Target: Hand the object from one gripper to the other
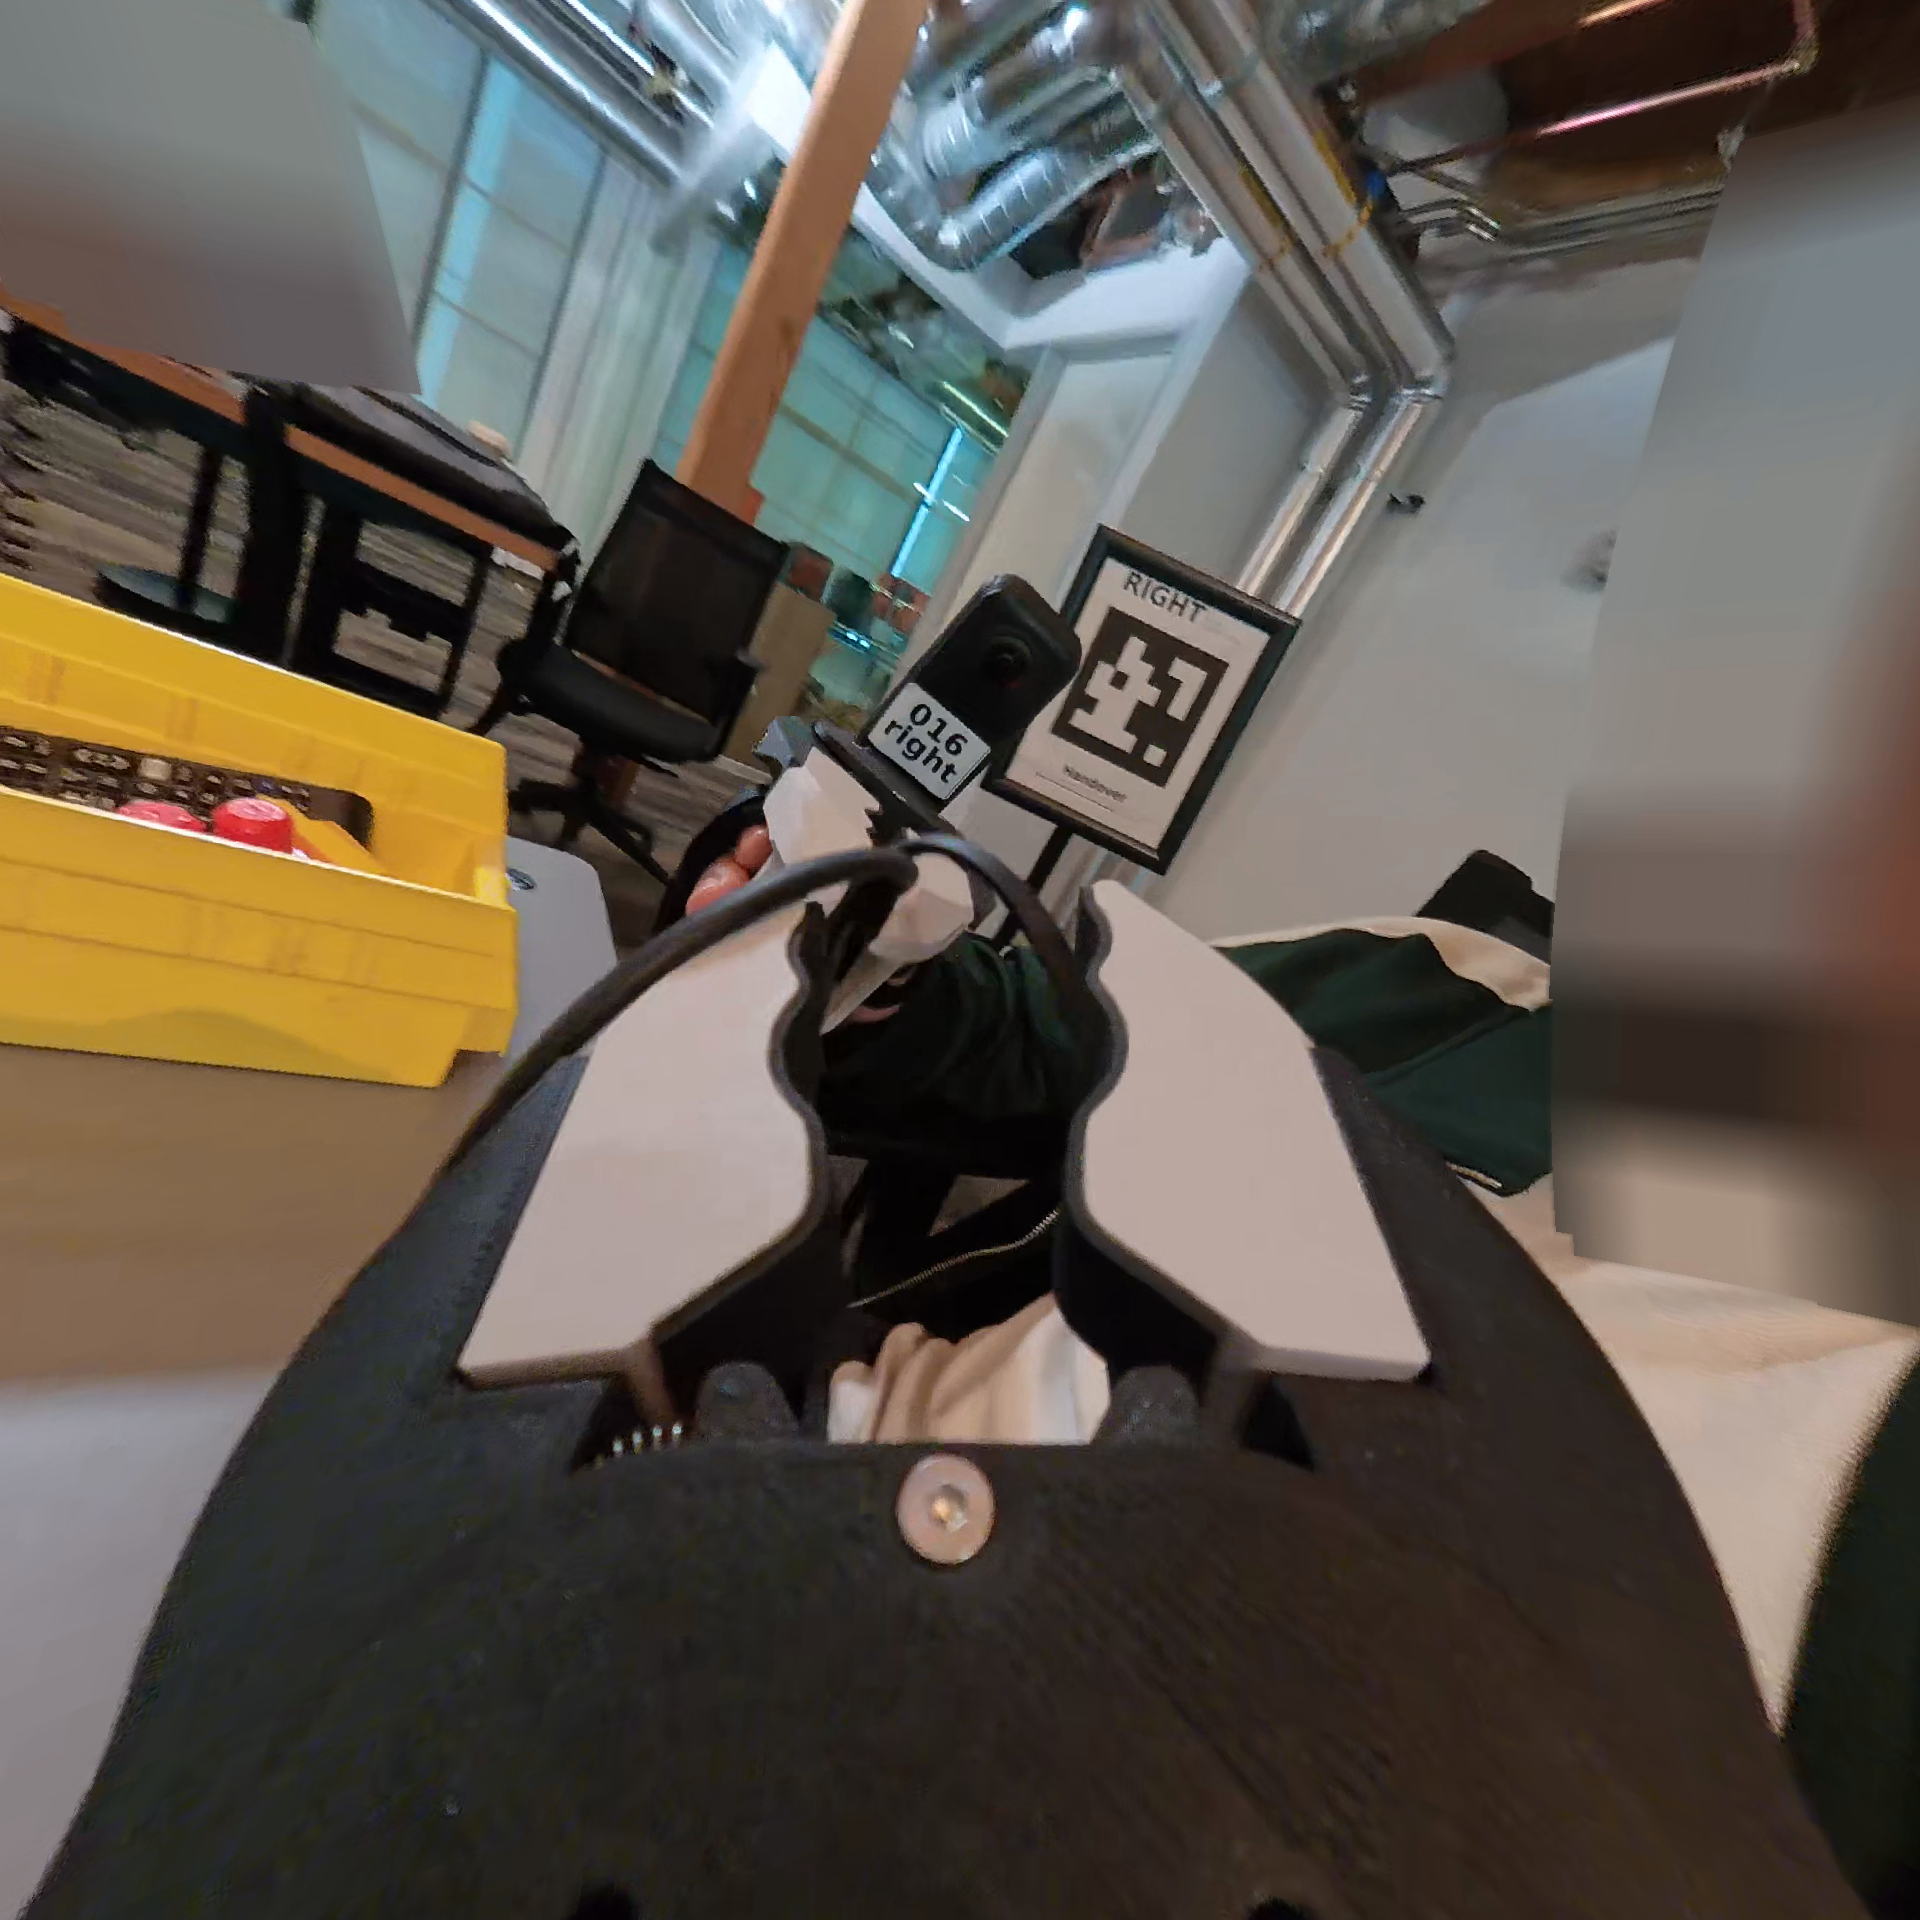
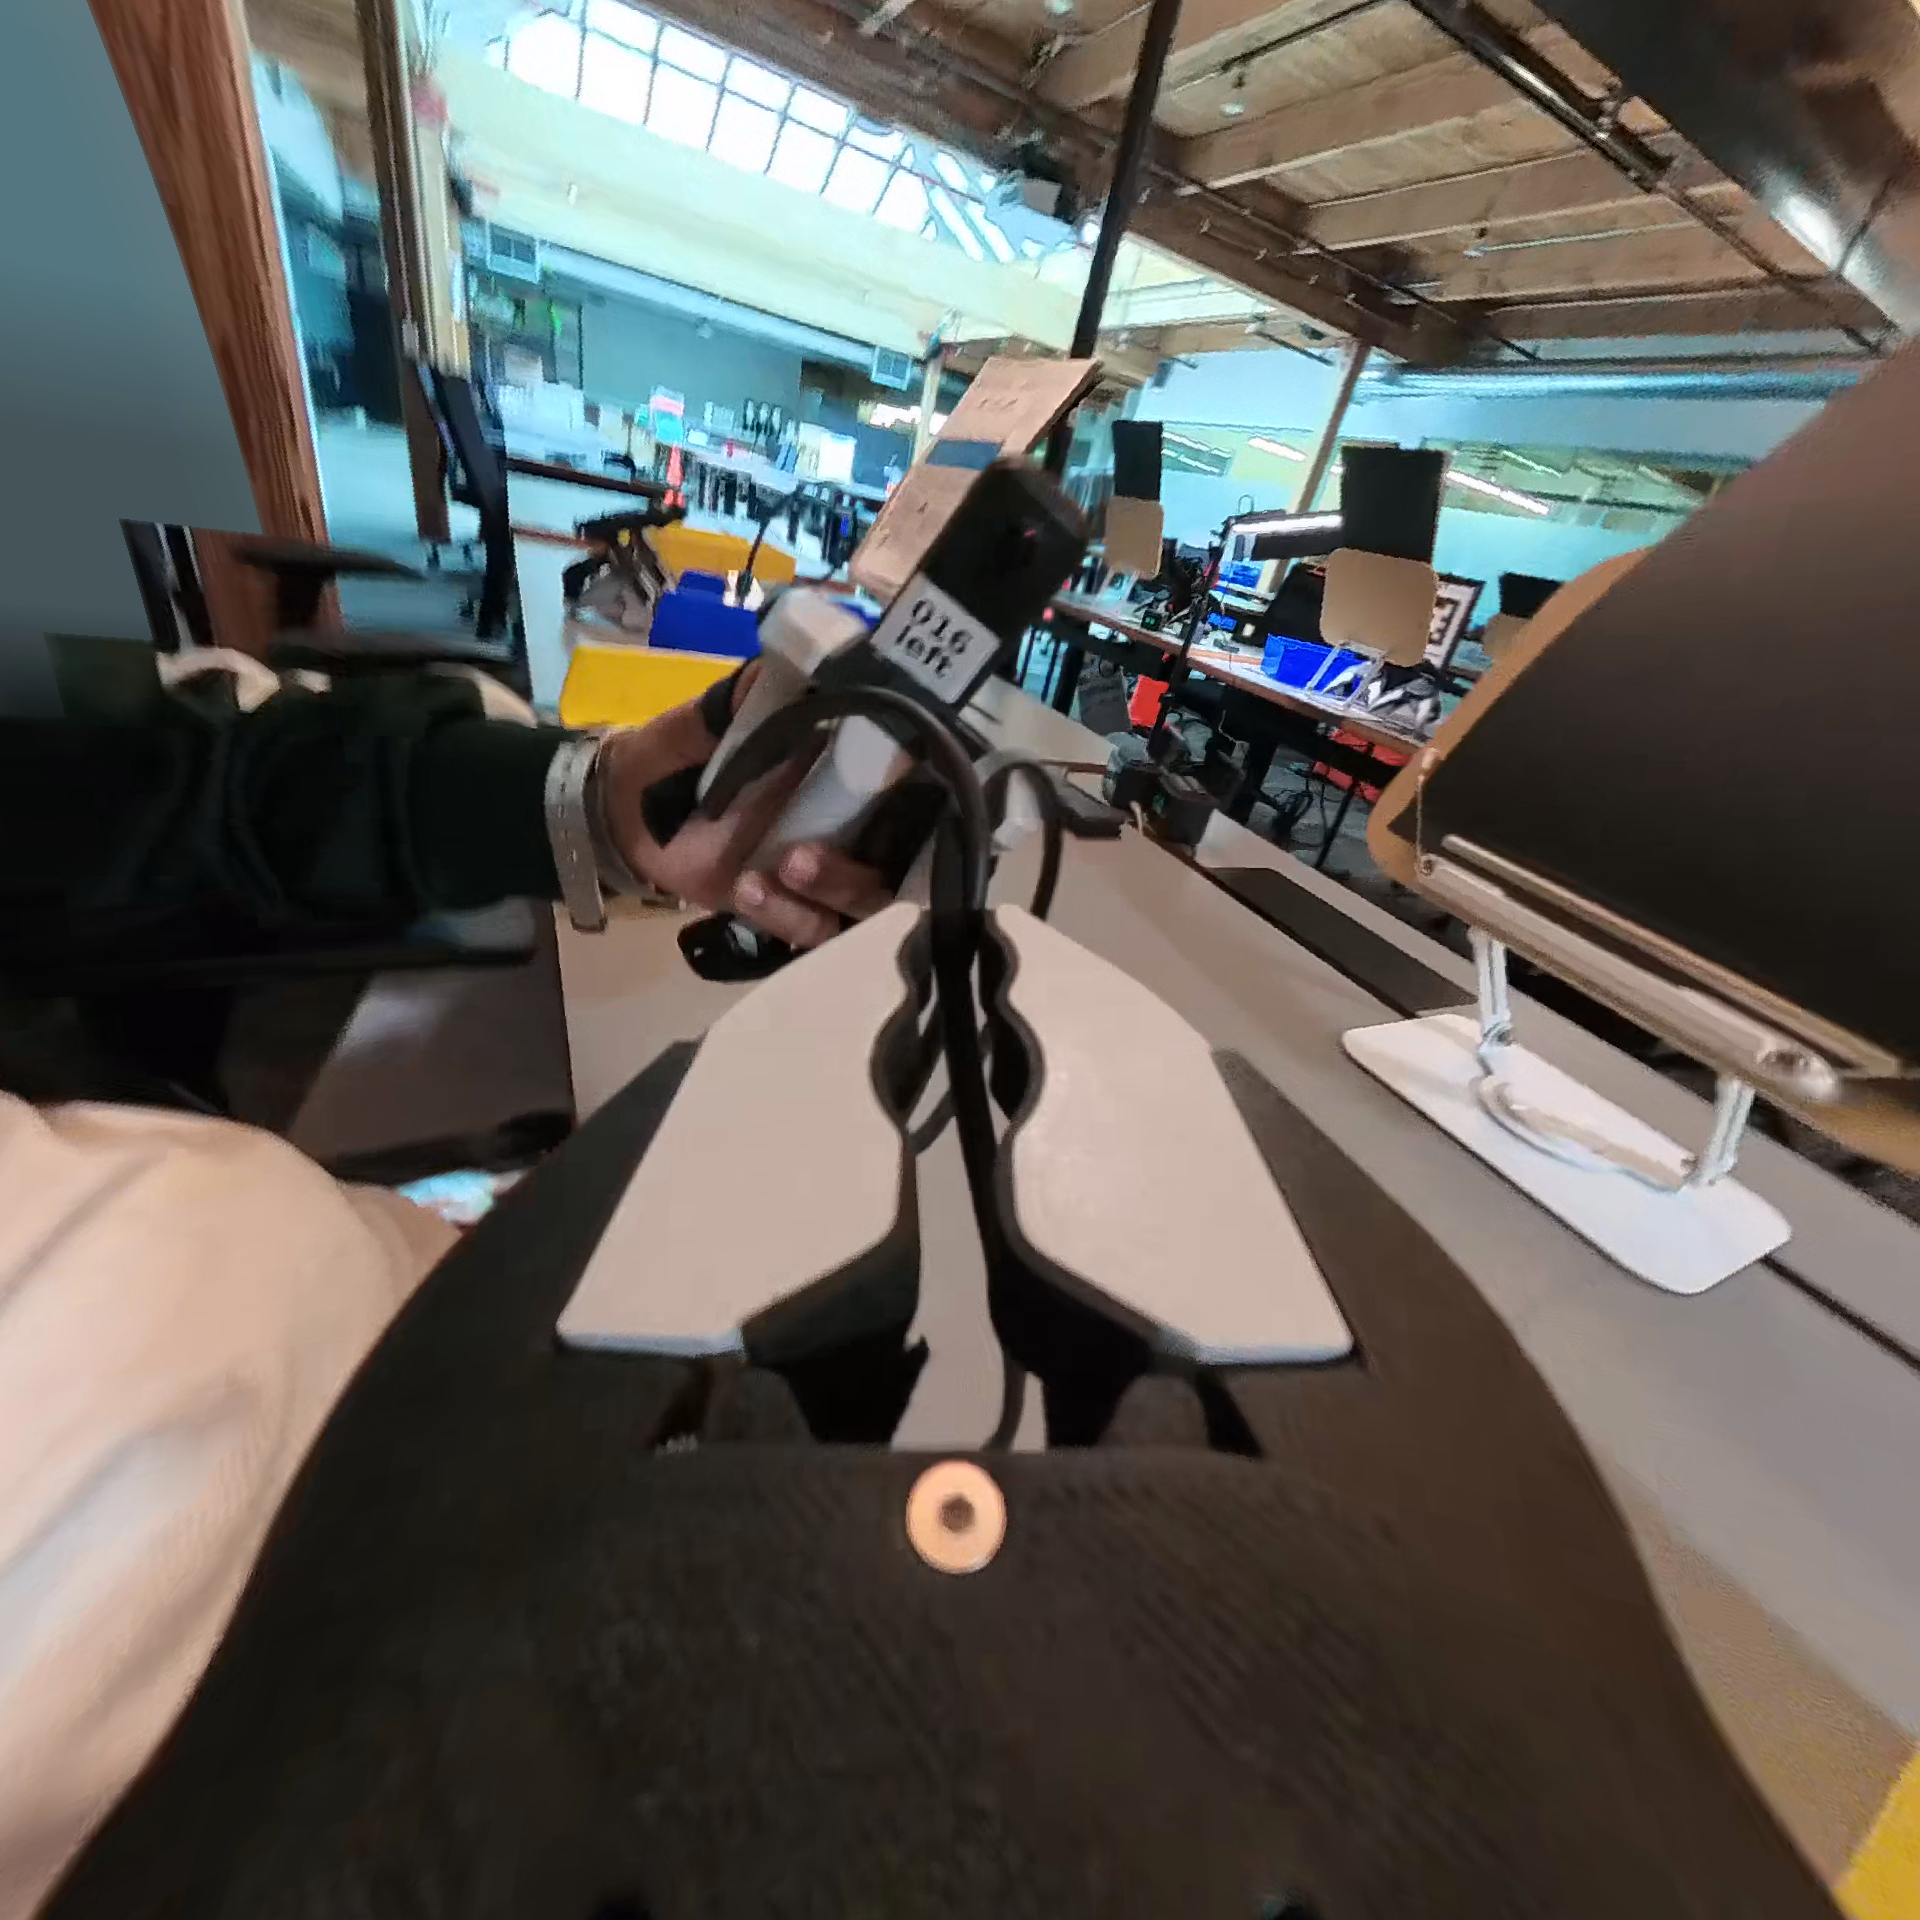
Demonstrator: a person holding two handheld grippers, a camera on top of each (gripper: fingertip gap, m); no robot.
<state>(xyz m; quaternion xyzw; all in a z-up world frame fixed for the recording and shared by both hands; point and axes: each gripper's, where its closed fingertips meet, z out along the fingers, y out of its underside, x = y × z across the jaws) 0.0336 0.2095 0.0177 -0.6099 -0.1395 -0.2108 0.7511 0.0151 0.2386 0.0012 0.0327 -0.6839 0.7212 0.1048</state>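
Observation:
A black cable (image 1: pixel 665 935) arcs over my left gripper's left finger and loops in front of its tips. My left gripper (image 1: pixel 951 909) is open, its jaws set wide, with nothing pinched between them. Just beyond its tips, my right gripper (image 1: pixel 894 935) points back at it, held in a hand. In the right wrist view, my right gripper (image 2: pixel 956 925) is shut on the cable (image 2: pixel 961 1049), which runs up between its fingers. There the cable loops around the left gripper (image 2: pixel 831 748), which a hand holds just ahead.
A yellow bin (image 1: pixel 260 935) with red-capped items stands on the grey table (image 1: pixel 208 1195) at the left. A framed marker sign (image 1: pixel 1153 696) stands behind the grippers. A dark panel on a white stand (image 2: pixel 1558 1174) is at the right. A dark green sleeve (image 2: pixel 312 810) reaches in from the left. Some 5 cm of space lies between my two pairs of fingers.

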